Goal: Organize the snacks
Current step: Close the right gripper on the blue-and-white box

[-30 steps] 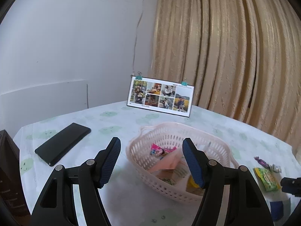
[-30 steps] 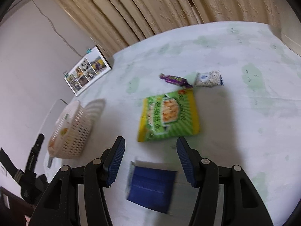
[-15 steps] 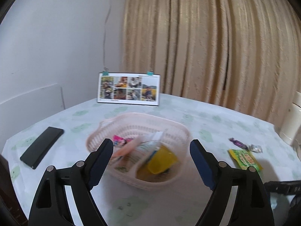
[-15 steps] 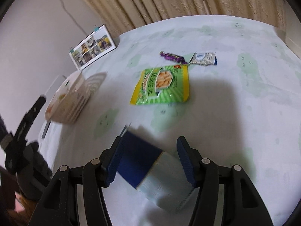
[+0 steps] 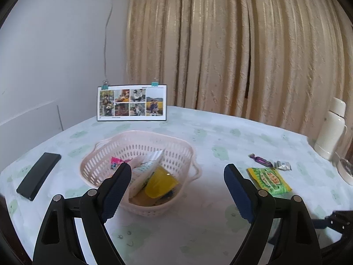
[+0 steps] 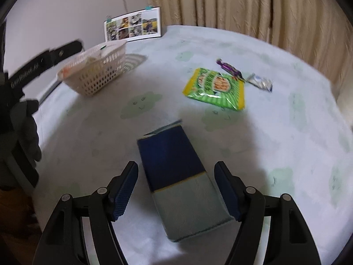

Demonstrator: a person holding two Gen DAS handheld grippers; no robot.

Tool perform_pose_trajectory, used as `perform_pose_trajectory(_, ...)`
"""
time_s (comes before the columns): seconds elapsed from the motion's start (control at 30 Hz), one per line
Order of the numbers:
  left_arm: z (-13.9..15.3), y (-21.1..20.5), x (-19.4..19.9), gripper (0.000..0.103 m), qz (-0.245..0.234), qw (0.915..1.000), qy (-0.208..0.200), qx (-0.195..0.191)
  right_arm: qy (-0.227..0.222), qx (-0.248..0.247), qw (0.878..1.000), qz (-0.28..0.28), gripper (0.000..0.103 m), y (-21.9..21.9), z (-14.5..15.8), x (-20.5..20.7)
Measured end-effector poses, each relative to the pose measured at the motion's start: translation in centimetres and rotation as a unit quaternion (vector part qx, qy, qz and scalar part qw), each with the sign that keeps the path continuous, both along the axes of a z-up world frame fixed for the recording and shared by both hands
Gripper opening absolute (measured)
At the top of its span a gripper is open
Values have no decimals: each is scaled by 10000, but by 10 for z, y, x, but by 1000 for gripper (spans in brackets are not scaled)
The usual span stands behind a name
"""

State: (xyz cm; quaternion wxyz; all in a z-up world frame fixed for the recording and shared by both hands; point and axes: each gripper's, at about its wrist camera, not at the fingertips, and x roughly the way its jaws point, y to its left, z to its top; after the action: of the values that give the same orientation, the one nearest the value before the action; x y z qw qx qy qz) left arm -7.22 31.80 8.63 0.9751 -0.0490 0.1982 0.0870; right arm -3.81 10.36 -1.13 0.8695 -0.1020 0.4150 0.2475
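Looking down my right tongs (image 6: 176, 187), the blue-and-grey pack (image 6: 176, 185) lies flat on the desk (image 6: 286, 132) right between the open pads, not pinched yet. Its long axis runs away from me, tilted a bit left, so I'd guess I close across the width. Left tongs (image 5: 177, 186) gape empty over the basket (image 5: 141, 145), well off to the left.
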Motion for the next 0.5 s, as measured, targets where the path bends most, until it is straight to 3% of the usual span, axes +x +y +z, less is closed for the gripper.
perform_pose_trajectory(0.13,1,-7,2,86,-134,9999,46,50,-210,-417,9986,259,69,16,-2,-4)
perform_pose_trajectory(0.2,1,-11,3,86,-218,9997,86,69,-291,-675,9969,296,64,20,-7,-6)
perform_pose_trajectory(0.27,0,-14,5,86,-292,9994,137,83,-293,-643,9971,272,56,19,-8,-6)
perform_pose_trajectory(0.5,-7,-25,17,86,-552,9977,396,67,-218,-402,9989,-55,54,3,-6,1)
